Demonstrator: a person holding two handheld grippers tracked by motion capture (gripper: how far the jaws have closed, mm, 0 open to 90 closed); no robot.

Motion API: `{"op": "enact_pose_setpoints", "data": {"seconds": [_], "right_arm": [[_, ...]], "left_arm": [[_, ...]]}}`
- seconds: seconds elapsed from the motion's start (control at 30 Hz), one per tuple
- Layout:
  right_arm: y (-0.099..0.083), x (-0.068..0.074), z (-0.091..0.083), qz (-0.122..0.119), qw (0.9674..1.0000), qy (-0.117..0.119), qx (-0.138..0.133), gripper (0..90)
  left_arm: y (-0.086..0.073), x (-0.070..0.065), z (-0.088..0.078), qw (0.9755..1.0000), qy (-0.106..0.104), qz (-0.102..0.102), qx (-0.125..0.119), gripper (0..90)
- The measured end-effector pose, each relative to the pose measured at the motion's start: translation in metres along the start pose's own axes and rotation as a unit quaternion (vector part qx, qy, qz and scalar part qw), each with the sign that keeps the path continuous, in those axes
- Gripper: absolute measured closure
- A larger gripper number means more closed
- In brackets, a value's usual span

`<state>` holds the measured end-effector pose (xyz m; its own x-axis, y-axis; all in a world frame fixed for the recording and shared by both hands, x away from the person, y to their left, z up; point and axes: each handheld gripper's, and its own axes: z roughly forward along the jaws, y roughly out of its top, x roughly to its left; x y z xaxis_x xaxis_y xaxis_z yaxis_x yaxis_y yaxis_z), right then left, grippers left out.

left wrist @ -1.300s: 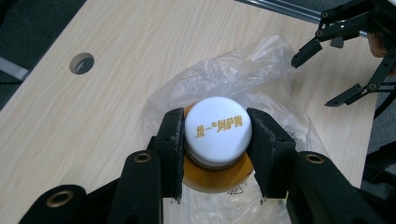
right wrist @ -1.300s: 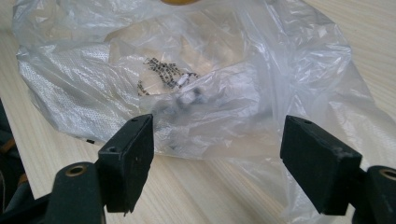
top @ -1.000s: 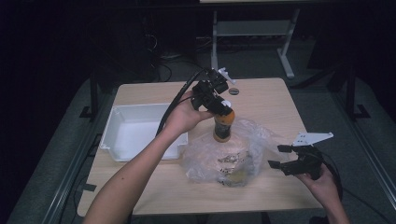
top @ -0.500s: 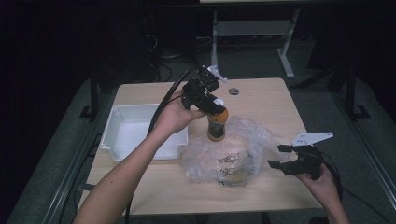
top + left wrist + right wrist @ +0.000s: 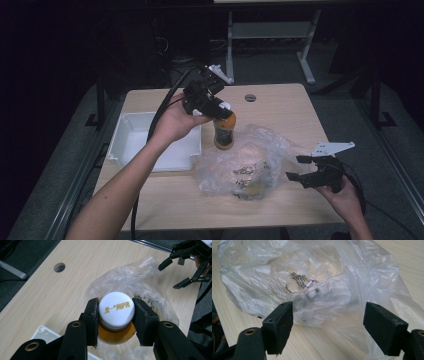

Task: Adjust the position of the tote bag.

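I'm holding the bottle (image 5: 115, 322) by its neck and white cap (image 5: 116, 310) with my left gripper (image 5: 212, 107), fingers (image 5: 91, 317) pinching it from both sides just under the cap. In the high view the bottle is hanging upright at frame center, orange liquid showing, its base at the upper edge of the clear plastic bag (image 5: 245, 162); can't tell whether the base is touching the bench (image 5: 280, 105). White tray (image 5: 132, 142) is sitting at the left of the frame, just beside the bag's left edge. In the left gripper view the bag is lying under and behind the bottle, and a round hole (image 5: 59, 267) in the bench is showing upper left.

My right gripper (image 5: 306, 169) is hovering at the lower right of the high view, near the bag's right side, fingers (image 5: 279, 325) spread wide with nothing between them. In the right gripper view the crumpled bag (image 5: 312, 282) is lying ahead of those fingers, something small and dark inside it, too blurred to name.
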<state>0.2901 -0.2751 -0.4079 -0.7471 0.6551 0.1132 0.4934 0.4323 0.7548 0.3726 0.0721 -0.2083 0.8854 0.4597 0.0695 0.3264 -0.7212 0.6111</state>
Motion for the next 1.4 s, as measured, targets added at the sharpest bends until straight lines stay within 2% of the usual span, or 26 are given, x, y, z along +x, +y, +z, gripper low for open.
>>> {"op": "enact_pose_setpoints", "data": {"seconds": [0.47,1.4], "right_arm": [[0.001,0.001,-0.001,-0.001,1.0000,-0.004,-0.001,23.5],[0.003,0.002,0.000,0.000,1.0000,-0.005,-0.001,23.5]], "left_arm": [[-0.016,0.010,-0.024,0.9995,0.023,-0.022,0.004,59.4],[-0.039,0.023,-0.036,0.9980,0.041,-0.047,0.007,59.4]]}}
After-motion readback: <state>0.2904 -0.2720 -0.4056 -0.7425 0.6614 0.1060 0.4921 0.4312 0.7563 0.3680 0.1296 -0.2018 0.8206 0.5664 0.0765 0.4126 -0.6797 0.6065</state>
